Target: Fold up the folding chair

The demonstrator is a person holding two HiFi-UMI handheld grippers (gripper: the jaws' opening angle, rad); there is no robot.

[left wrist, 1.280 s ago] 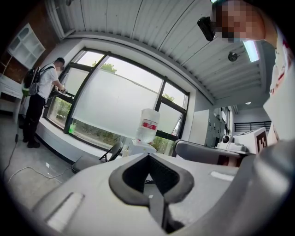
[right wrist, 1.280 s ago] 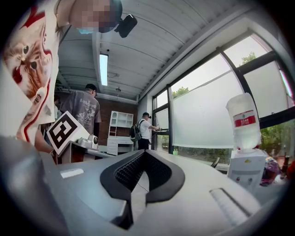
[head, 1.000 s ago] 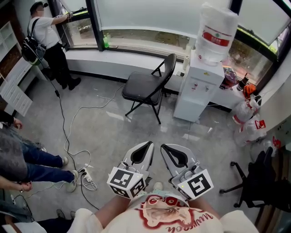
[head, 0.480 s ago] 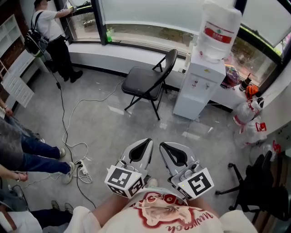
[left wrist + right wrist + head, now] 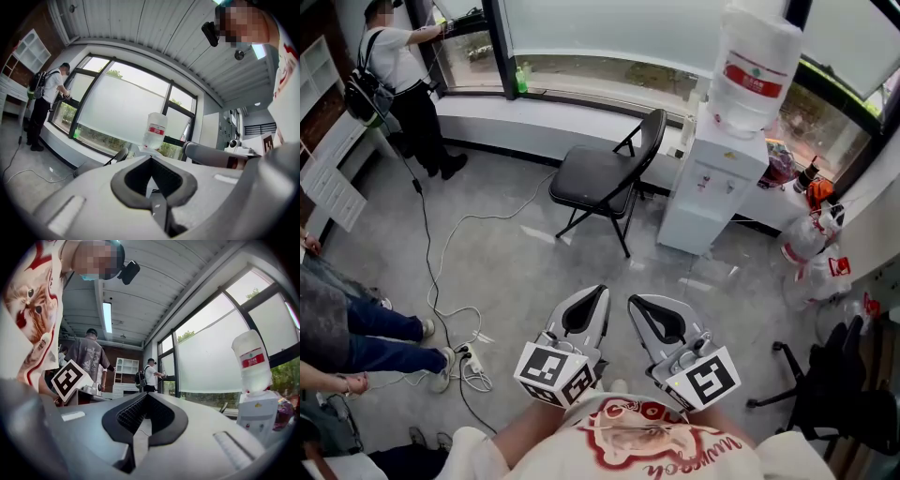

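The black folding chair (image 5: 600, 183) stands unfolded on the grey floor by the window sill, its seat toward the left and its backrest toward the water dispenser. My left gripper (image 5: 598, 292) and right gripper (image 5: 635, 302) hover side by side low in the head view, well short of the chair and pointing toward it. Both are shut with nothing between their fingers. In the left gripper view the chair (image 5: 101, 164) shows small beyond the closed left gripper (image 5: 151, 157). The right gripper (image 5: 146, 394) looks past the chair's backrest edge (image 5: 224, 407).
A white water dispenser (image 5: 712, 183) with a bottle (image 5: 755, 66) stands right beside the chair. Cables (image 5: 441, 272) and a power strip (image 5: 469, 356) lie on the floor at left. A person (image 5: 394, 84) stands at the window, seated legs (image 5: 356, 328) at left. An office chair (image 5: 830, 394) and bags (image 5: 811, 248) stand at right.
Both grippers stay shut and side by side, shifting only slightly with the view. The chair stands unfolded as before. The person at the window and the legs at left have shifted a little.
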